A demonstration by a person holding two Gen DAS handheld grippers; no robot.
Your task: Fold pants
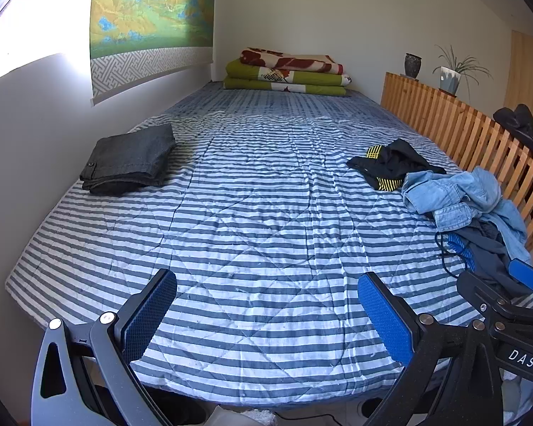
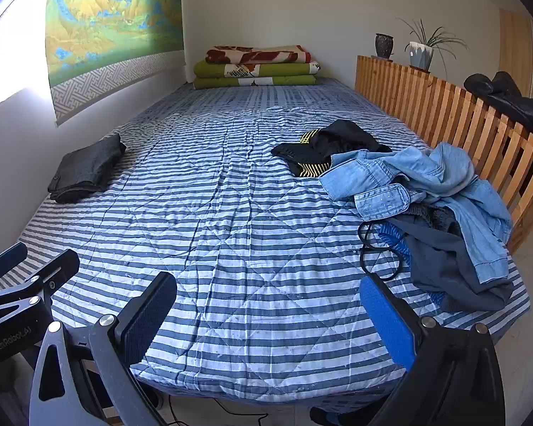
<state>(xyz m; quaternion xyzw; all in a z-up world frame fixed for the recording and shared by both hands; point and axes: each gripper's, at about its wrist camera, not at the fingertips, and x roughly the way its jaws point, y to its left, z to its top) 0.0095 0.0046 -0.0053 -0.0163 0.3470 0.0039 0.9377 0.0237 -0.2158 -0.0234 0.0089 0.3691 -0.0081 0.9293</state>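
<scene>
A folded dark grey pair of pants (image 1: 129,159) (image 2: 87,168) lies at the left side of the striped bed (image 1: 266,213) (image 2: 231,220), by the wall. At the right side is a loose heap: a light blue denim garment (image 1: 455,195) (image 2: 426,184), a black garment with yellow bands (image 1: 391,165) (image 2: 327,149) and a dark blue-grey garment (image 2: 451,259). My left gripper (image 1: 266,316) (image 2: 33,262) hovers open over the bed's near edge, holding nothing. My right gripper (image 2: 268,319) (image 1: 504,284) is beside it, open and holding nothing, just short of the heap.
Folded blankets (image 1: 287,72) are stacked at the far end of the bed. A wooden slatted rail (image 1: 462,124) (image 2: 444,113) runs along the right side, with a vase, a potted plant and a black item on top. A black cord (image 2: 376,252) loops beside the heap.
</scene>
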